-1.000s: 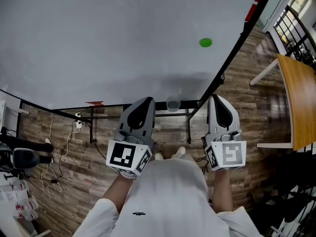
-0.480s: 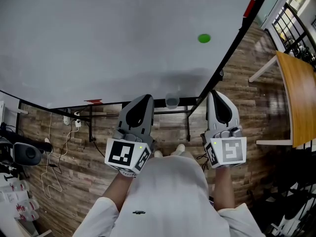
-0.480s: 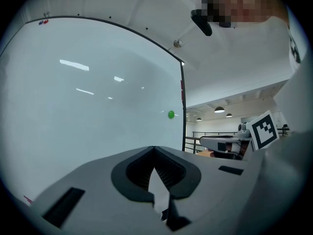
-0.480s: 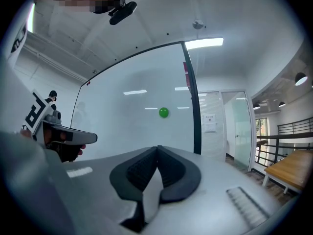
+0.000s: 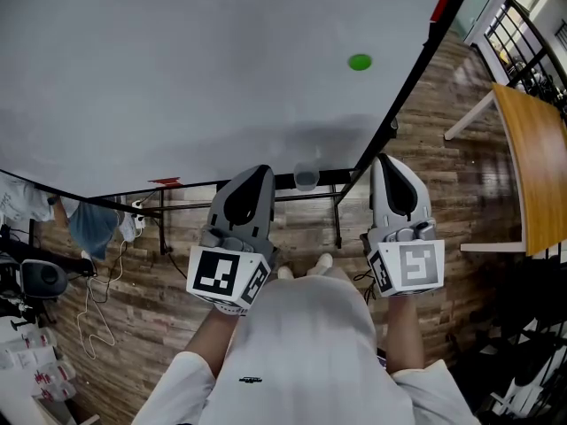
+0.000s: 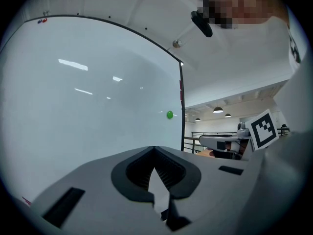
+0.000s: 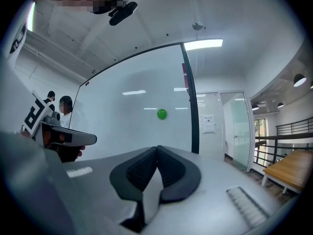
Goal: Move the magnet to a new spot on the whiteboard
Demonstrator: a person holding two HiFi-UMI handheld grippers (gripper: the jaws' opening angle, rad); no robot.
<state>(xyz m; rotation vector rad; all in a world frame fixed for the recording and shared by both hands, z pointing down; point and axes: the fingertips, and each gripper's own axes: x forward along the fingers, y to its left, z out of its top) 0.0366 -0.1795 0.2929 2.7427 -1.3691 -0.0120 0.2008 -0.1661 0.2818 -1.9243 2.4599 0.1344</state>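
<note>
Dark wood-plank floor (image 5: 434, 140). Orange-brown wooden tabletop on white legs (image 5: 534, 171) at right edge, black metal railing (image 5: 518, 41) beyond it. Frosted glass door (image 7: 238, 129), white paper notice (image 7: 209, 123) just beside it.

A wooden table (image 5: 534, 158) on white legs (image 5: 468, 127) stands on a floor (image 5: 425, 175) of brown wood planks. Beyond the table runs a black railing (image 5: 521, 38). Far across the floor from the table, loose cables (image 5: 96, 312) trail over the planks. In the right gripper view, a glass door (image 7: 238, 131) stands left of the table, round pendant lamps (image 7: 297, 80) hang above it, and a bright strip light (image 7: 203, 44) glows on the white ceiling (image 7: 146, 18).
</note>
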